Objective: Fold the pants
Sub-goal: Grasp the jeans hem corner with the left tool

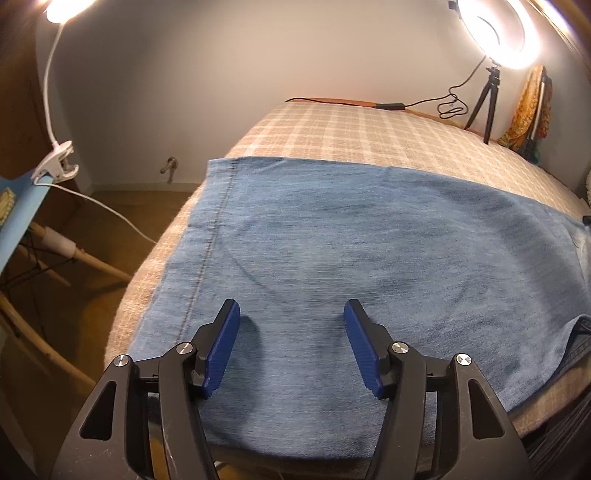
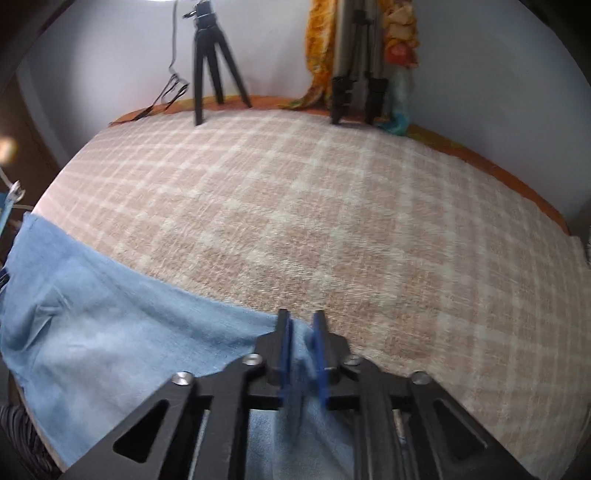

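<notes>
While the blue denim pants (image 1: 369, 258) lie spread flat across a bed covered in a tan plaid blanket (image 1: 351, 129), the left gripper (image 1: 291, 343) hovers low over the cloth near its stitched hem, jaws wide apart and holding nothing, apparently ready to pin or take that end. The right gripper (image 2: 303, 354) has its jaws pressed together on a bunched edge of the pants at the far side, seemingly so the fabric can be lifted and carried over for a fold. A ring light (image 1: 491, 33) and tripods (image 2: 210, 55) stand along the wall behind.
</notes>
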Motion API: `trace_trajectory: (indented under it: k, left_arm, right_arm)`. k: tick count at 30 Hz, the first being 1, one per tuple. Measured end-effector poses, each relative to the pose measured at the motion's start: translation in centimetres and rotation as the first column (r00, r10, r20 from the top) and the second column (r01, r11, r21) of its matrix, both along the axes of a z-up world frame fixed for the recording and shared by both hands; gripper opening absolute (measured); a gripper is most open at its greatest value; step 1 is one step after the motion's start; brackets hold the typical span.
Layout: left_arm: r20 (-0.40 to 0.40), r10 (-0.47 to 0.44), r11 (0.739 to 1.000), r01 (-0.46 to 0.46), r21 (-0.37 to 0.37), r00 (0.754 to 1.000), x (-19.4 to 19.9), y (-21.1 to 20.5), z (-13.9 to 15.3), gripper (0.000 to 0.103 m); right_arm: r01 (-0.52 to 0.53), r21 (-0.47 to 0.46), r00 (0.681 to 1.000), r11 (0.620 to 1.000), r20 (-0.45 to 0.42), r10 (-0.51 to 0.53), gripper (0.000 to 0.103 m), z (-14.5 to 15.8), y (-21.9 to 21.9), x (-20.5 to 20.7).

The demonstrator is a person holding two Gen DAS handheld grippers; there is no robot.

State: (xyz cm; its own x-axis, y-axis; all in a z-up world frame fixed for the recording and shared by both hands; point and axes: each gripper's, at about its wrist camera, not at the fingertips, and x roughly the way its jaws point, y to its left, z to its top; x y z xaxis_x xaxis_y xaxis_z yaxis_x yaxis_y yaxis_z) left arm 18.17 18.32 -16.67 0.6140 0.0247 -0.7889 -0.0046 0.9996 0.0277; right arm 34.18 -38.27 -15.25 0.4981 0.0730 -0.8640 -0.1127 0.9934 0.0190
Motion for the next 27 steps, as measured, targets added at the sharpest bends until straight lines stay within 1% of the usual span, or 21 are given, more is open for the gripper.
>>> trace_trajectory:
  k: [1, 2, 3, 5, 7, 8, 11, 12, 14, 16, 17, 18, 20, 22, 23, 24, 25, 27]
  left_arm:
    - [0.003, 0.005, 1.0, -0.005, -0.006, 1.0, -0.2, 0.1, 0.2, 0.058]
    - [0.01, 0.005, 1.0, -0.005, -0.017, 1.0, -0.4, 0.2, 0.5, 0.058]
    - [0.017, 0.007, 1.0, -0.006, -0.029, 1.0, -0.8, 0.3, 0.8, 0.058]
    - [0.026, 0.009, 0.999, -0.008, -0.04, 1.0, -1.4, 0.5, 1.2, 0.058]
    - [0.035, 0.024, 0.998, -0.022, -0.065, 0.999, -2.2, 1.1, 1.9, 0.058]
    - [0.041, 0.039, 0.995, -0.035, -0.089, 0.998, -2.6, 1.5, 2.2, 0.058]
    - [0.038, 0.112, 0.966, -0.1, -0.237, 0.993, -3.9, 4.1, 3.0, 0.059]
    - [0.031, 0.138, 0.95, -0.123, -0.287, 0.99, -4.4, 5.0, 3.2, 0.059]
    - [0.023, 0.177, 0.922, -0.158, -0.353, 0.984, -5.1, 6.3, 3.6, 0.059]
    - [0.004, 0.222, 0.882, -0.199, -0.428, 0.975, -5.7, 7.6, 3.6, 0.059]
    - [-0.007, 0.244, 0.859, -0.22, -0.462, 0.97, -6.0, 8.3, 3.5, 0.059]
    - [-0.023, 0.274, 0.825, -0.247, -0.508, 0.961, -6.3, 9.1, 3.2, 0.059]
    - [-0.042, 0.321, 0.774, -0.288, -0.564, 0.946, -6.8, 10.1, 2.8, 0.059]
    - [-0.057, 0.366, 0.713, -0.319, -0.624, 0.929, -7.4, 11.1, 2.1, 0.059]
    - [-0.065, 0.38, 0.691, -0.33, -0.643, 0.922, -7.6, 11.4, 1.7, 0.059]
    - [-0.076, 0.39, 0.673, -0.34, -0.657, 0.918, -7.7, 11.6, 1.3, 0.059]
    - [-0.085, 0.397, 0.663, -0.35, -0.661, 0.914, -7.8, 11.6, 0.9, 0.059]
    - [-0.093, 0.4, 0.654, -0.355, -0.668, 0.912, -7.8, 11.5, 0.3, 0.059]
  right_arm:
    - [0.005, 0.006, 1.0, 1.0, 0.019, -0.005, 0.027, 0.7, 0.0, -0.4]
    - [0.003, 0.014, 0.999, 1.0, 0.039, -0.004, 0.033, 1.4, 0.2, -1.0]
    - [-0.004, 0.024, 0.998, 1.0, 0.055, 0.003, 0.035, 2.0, 0.4, -1.5]
    - [-0.029, 0.052, 0.996, 0.998, 0.086, 0.025, 0.035, 3.6, 0.9, -2.7]
    - [-0.054, 0.103, 0.993, 0.993, 0.109, 0.043, 0.036, 5.1, 1.7, -4.4]
    - [-0.071, 0.123, 0.992, 0.99, 0.116, 0.057, 0.036, 5.7, 2.3, -5.2]
    - [-0.113, 0.135, 0.985, 0.984, 0.142, 0.094, 0.036, 7.1, 4.3, -7.4]
    - [-0.136, 0.147, 0.982, 0.98, 0.155, 0.113, 0.036, 7.6, 5.2, -8.5]
    - [-0.151, 0.169, 0.978, 0.974, 0.166, 0.123, 0.037, 8.0, 6.2, -9.7]
    - [-0.173, 0.197, 0.976, 0.965, 0.168, 0.14, 0.039, 8.2, 7.6, -10.9]
    - [-0.175, 0.201, 0.975, 0.964, 0.17, 0.142, 0.042, 8.1, 8.0, -11.1]
    - [-0.175, 0.211, 0.975, 0.962, 0.171, 0.14, 0.044, 8.1, 8.5, -11.5]
    - [-0.175, 0.245, 0.976, 0.954, 0.17, 0.135, 0.046, 7.9, 9.2, -12.0]
    - [-0.177, 0.268, 0.976, 0.947, 0.175, 0.133, 0.047, 7.8, 9.8, -12.7]
    - [-0.178, 0.275, 0.975, 0.945, 0.178, 0.132, 0.048, 7.6, 10.3, -13.0]
    - [-0.179, 0.281, 0.975, 0.943, 0.181, 0.131, 0.048, 7.4, 10.6, -13.2]
    - [-0.18, 0.287, 0.975, 0.941, 0.18, 0.131, 0.048, 7.1, 10.9, -13.3]
    - [-0.177, 0.309, 0.977, 0.934, 0.169, 0.13, 0.048, 6.3, 11.4, -13.3]
